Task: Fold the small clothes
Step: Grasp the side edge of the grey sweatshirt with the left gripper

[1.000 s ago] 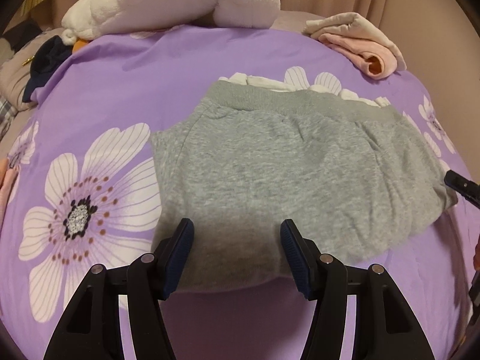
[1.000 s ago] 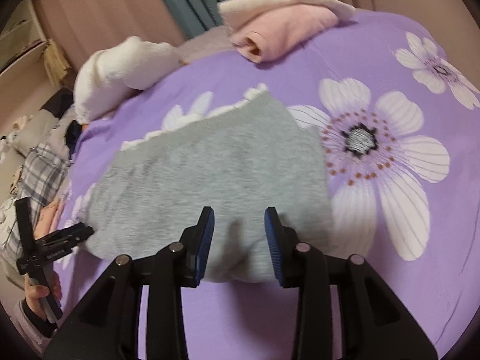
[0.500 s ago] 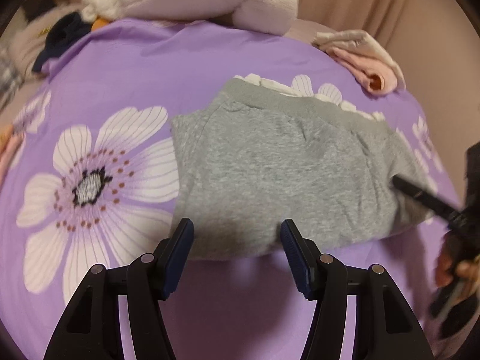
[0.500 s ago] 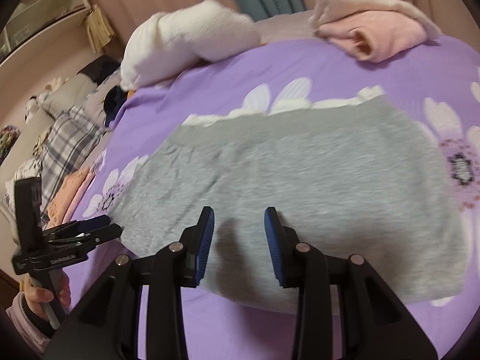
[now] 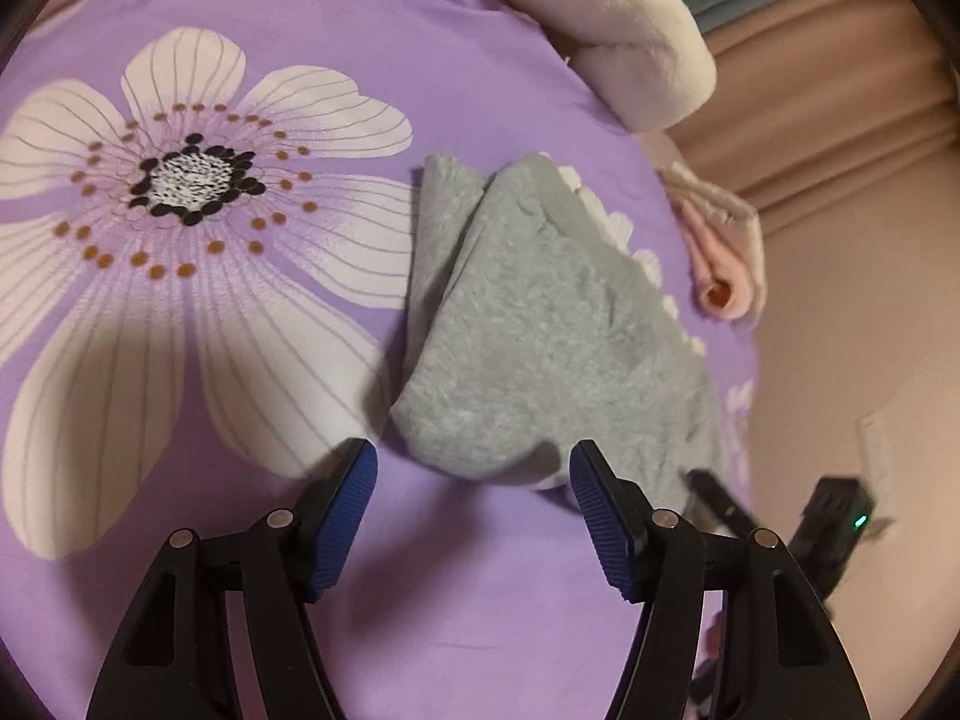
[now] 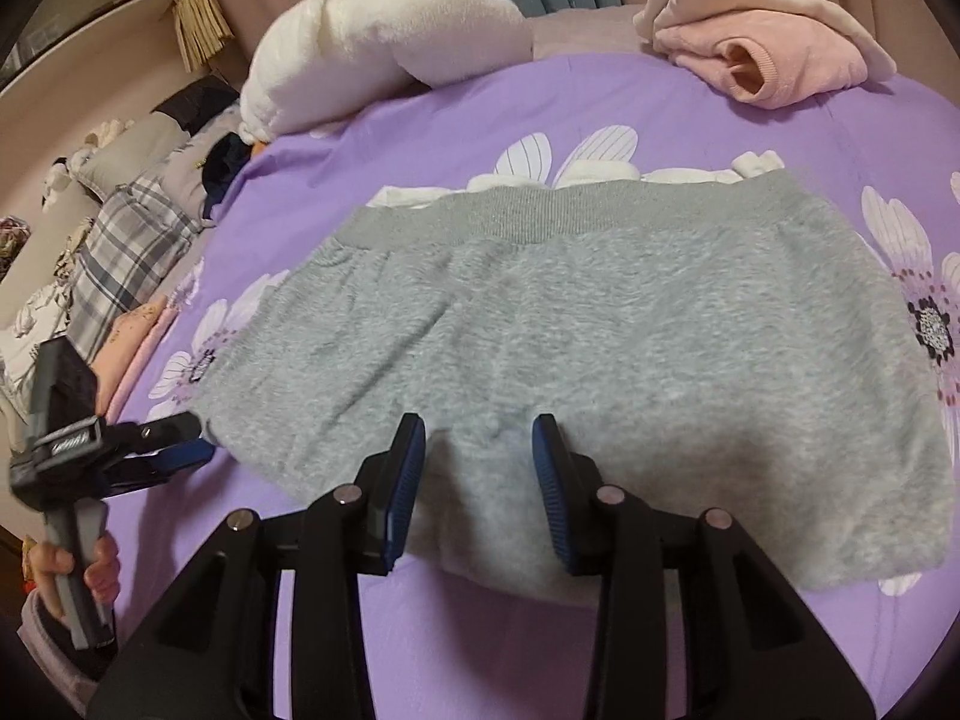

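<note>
purple flowered bed [image 6: 456,102] — grey garment [image 6: 600,348], pink clothes [image 6: 774,60], white blanket [image 6: 372,42]

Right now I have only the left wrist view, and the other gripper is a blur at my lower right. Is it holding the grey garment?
Observer: No. The right gripper is open, with its fingers either side of the middle of the near hem of the grey garment.
Operator: Does the garment lie flat across its width?
Observer: Yes, it lies spread out. The ribbed waistband runs straight along the far edge.
Operator: What lies beyond my side?
Observer: Plaid cloth lies past the bed's edge, beyond your left gripper.
</note>
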A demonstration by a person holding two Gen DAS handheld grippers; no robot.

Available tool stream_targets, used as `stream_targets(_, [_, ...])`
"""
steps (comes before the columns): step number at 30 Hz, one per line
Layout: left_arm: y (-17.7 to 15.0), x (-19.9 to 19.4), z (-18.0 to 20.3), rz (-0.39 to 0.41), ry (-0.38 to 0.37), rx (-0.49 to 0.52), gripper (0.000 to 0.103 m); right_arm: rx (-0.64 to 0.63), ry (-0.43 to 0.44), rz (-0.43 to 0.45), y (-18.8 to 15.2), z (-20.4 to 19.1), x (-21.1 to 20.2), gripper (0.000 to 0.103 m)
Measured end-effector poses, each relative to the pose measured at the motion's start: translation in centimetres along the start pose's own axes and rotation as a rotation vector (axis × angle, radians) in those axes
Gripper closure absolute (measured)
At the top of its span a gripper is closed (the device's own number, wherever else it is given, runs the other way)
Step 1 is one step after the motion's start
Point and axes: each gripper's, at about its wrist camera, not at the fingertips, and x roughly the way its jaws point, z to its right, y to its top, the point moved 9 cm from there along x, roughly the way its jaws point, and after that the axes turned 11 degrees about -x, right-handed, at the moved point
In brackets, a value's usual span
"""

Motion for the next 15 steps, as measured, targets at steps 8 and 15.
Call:
stream_targets(8, [1.8,1.6,0.9,-0.03,-0.106,-0.087,0.036,0.016,0.044,0.036,0.1,-0.4,-0.5,0.065])
stream_targets(15, [3.8,4.2,2.7,-0.026,-0.1,-0.081,0.036,-0.011,0.049,0.042,0.4,-0.6,0.0,0.065])
